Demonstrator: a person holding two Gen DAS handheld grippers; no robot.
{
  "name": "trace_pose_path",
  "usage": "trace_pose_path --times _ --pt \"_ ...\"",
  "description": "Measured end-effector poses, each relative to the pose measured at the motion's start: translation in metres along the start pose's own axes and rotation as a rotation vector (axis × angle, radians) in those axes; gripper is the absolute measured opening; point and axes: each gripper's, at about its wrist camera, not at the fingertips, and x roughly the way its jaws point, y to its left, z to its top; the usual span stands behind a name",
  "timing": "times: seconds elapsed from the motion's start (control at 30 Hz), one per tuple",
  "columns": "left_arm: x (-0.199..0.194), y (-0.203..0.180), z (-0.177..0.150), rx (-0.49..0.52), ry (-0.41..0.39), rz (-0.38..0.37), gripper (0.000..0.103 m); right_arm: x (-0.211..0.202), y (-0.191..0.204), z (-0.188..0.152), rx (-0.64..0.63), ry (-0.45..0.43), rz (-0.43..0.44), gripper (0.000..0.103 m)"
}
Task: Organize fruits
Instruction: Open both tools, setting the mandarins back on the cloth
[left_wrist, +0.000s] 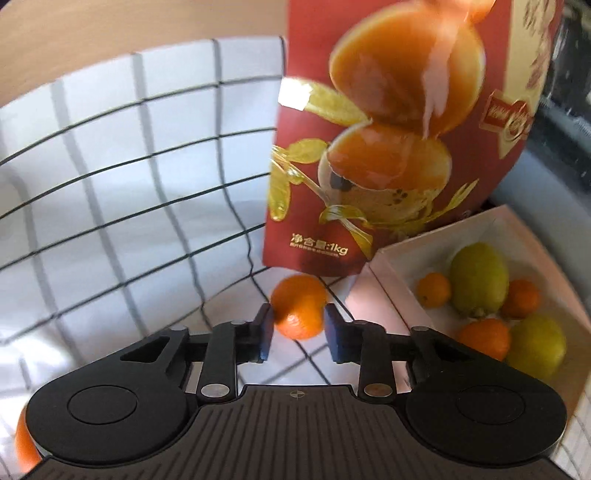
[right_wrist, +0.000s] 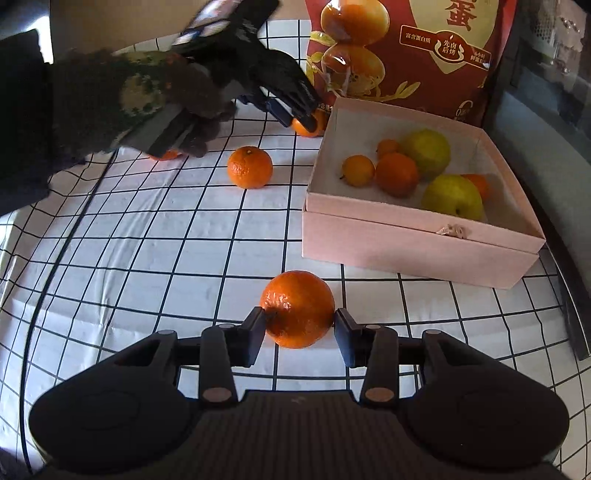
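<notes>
Left gripper (left_wrist: 298, 332) jaws pinched on a small mandarin (left_wrist: 300, 312), pads touching both sides. Right gripper (right_wrist: 299, 330) jaws clamp a bigger orange (right_wrist: 297, 308). Pink box (right_wrist: 406, 258) with fruit sits ahead-right of both; loose mandarin (right_wrist: 250, 167) far ahead of right jaws.
</notes>
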Motion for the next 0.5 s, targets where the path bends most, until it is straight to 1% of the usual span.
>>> trace_pose_path --times 0.03,0.17,0.3,0.33,0.4,0.43,0.5 --pt "-0.010 0.000 -0.005 0.002 -0.018 -0.001 0.011 0.001 0.000 0.000 0.002 -0.002 0.001 0.041" --pt "-0.047 0.006 -0.029 0.000 -0.069 -0.005 0.012 0.006 0.000 0.001 0.011 0.001 0.013 0.042" --pt "-0.070 0.017 -0.053 -0.053 -0.075 -0.005 0.012 0.015 0.002 -0.003 0.011 0.030 0.026 0.043" --pt "-0.075 0.020 -0.060 -0.070 -0.073 -0.006 0.013 0.019 0.003 -0.005 0.009 0.044 0.023 0.045" --pt "-0.079 0.025 -0.070 -0.105 -0.068 -0.023 0.017 0.019 0.007 -0.009 -0.009 0.030 0.016 0.051" --pt "-0.081 0.026 -0.074 -0.124 -0.069 -0.030 0.018 0.019 0.009 -0.010 -0.022 0.027 0.016 0.053" --pt "-0.089 0.032 -0.081 -0.162 -0.080 -0.020 0.018 0.019 0.010 -0.011 -0.034 0.027 0.013 0.056"
